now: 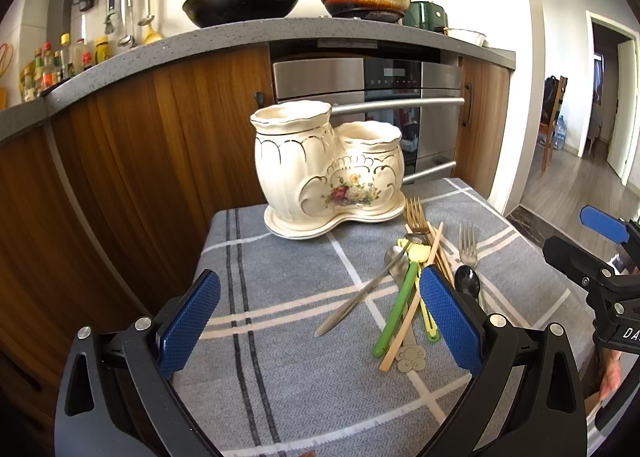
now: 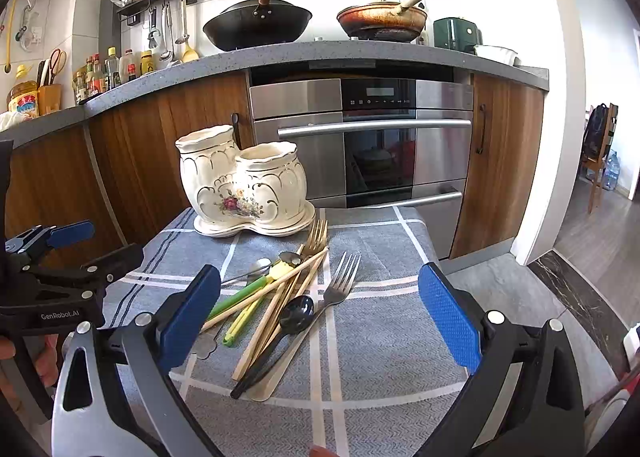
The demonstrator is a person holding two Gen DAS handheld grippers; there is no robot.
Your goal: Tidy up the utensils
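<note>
A cream ceramic holder with two cups [image 1: 326, 165] [image 2: 244, 185] stands at the far side of a small table under a grey checked cloth [image 1: 280, 337] [image 2: 380, 321]. In front of it lies a loose pile of utensils: a gold fork [image 1: 416, 213] [image 2: 316, 235], a silver fork [image 1: 468, 245] [image 2: 344, 277], a black spoon [image 1: 467, 281] [image 2: 298, 311], green-handled pieces [image 1: 394, 313] [image 2: 240, 295], chopsticks [image 1: 416, 297] [image 2: 276, 317] and a knife [image 1: 356, 303]. My left gripper [image 1: 320, 321] hovers open near the pile's left side. My right gripper [image 2: 320, 313] is open over the pile, touching nothing.
Wooden cabinets and a steel oven [image 2: 372, 145] stand right behind the table. Two pans [image 2: 260, 23] sit on the counter above. The table's right edge drops to a tiled floor [image 2: 520, 297]. A hand [image 2: 44, 357] holds the left gripper's handle.
</note>
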